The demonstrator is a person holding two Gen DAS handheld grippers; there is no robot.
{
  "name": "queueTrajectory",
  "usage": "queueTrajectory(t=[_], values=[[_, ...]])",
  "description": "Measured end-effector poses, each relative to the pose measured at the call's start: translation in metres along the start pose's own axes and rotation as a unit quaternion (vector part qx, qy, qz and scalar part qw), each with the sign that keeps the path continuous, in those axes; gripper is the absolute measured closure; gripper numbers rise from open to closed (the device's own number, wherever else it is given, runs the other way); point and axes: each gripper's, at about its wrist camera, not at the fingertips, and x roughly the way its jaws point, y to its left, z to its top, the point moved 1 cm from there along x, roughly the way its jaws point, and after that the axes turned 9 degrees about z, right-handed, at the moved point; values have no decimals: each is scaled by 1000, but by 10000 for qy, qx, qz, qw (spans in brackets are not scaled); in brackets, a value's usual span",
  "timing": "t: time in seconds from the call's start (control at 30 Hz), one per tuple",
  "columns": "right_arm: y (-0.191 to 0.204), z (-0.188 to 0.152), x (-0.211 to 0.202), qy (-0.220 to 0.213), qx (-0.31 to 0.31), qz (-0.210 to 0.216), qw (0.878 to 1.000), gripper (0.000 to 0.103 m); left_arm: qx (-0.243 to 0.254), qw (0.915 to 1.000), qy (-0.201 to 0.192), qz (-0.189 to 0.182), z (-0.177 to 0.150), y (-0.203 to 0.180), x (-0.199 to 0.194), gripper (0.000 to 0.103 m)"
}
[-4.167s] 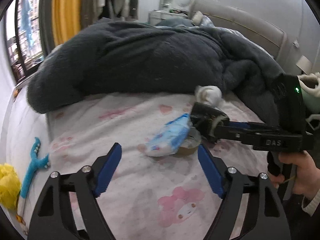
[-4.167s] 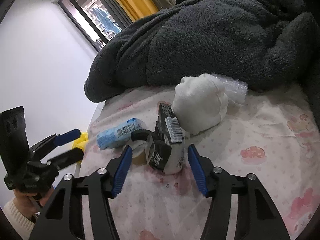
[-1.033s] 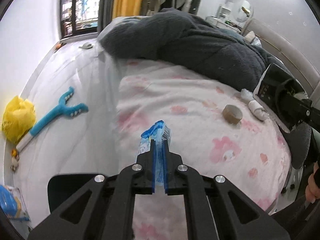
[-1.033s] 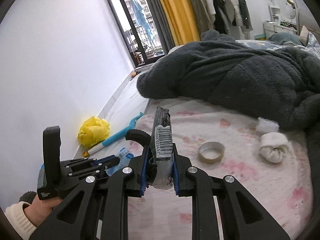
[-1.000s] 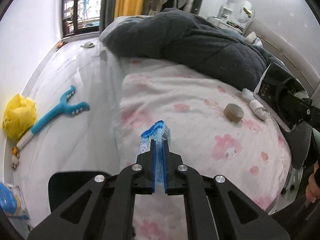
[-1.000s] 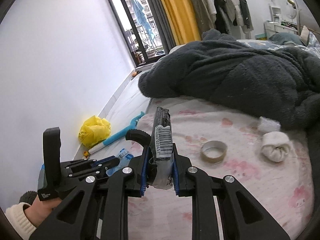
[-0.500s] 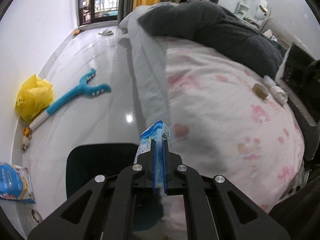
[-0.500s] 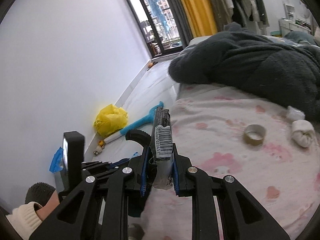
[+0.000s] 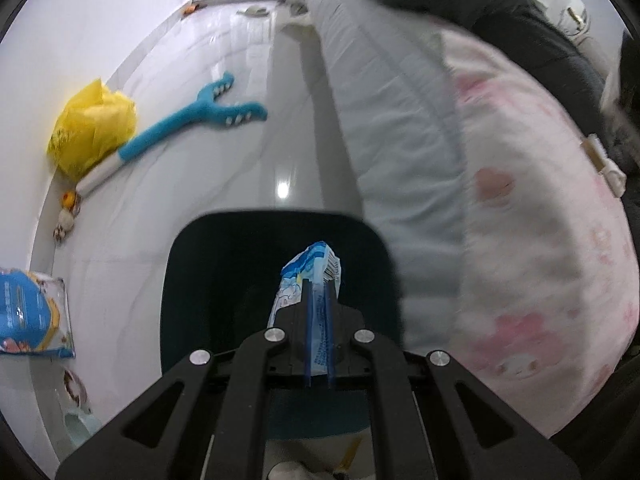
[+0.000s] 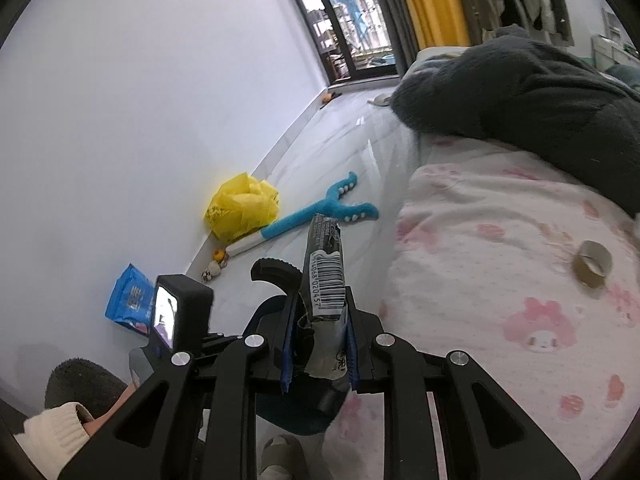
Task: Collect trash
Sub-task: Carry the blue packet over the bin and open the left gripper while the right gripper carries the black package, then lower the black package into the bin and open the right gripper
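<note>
Both grippers over bin, each clamping a wrapper.
Left gripper (image 9: pixel 318 344) pinches blue wrapper (image 9: pixel 310 280) above bin (image 9: pixel 224 264) for release; right gripper (image 10: pixel 318 350) grips dark wrapper (image 10: pixel 326 272), bin at 6 o'clock.

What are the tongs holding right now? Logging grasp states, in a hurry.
Left tongs: closed on the blue wrapper.
Right tongs: closed on the black wrapper.

My left gripper (image 9: pixel 318 332) angled downward, blue pads pinched nearly together on a blue wrapper (image 9: pixel 308 280). My right gripper (image 10: pixel 318 344) level, jaws clamped around a dark packet (image 10: pixel 326 276).
</note>
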Motion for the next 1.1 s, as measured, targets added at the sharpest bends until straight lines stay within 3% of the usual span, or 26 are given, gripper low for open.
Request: queueTrajectory(t=[0.4,0.5,0.53,0.6,0.67,0.77,0.9,1.1], values=[[21,-8,57,580,-74,19,9983,82,-150,9959,878,-173,-27,25,36,96],[24,-10,70,694,-69,27,9976,82,-267,9943,1012,-200,-33,34,39,90],[25,-11,75,729,-47,32,9973,82,-289,9943,1007,-197,-34,37,38,89],[24,-12,83,786,-7,21,9969,82,-326,9947,954,-208,-35,41,33,69],[24,-15,91,860,32,2,9963,82,-364,9958,826,-168,-35,48,25,55],[24,-19,106,990,53,-40,9951,82,-428,9967,677,-143,-33,56,15,51],[25,-26,125,1189,29,-107,9928,82,-452,9980,443,-76,-33,65,2,36],[20,-39,150,1491,51,-162,9887,82,-467,9989,-9,4,-28,84,-15,27]])
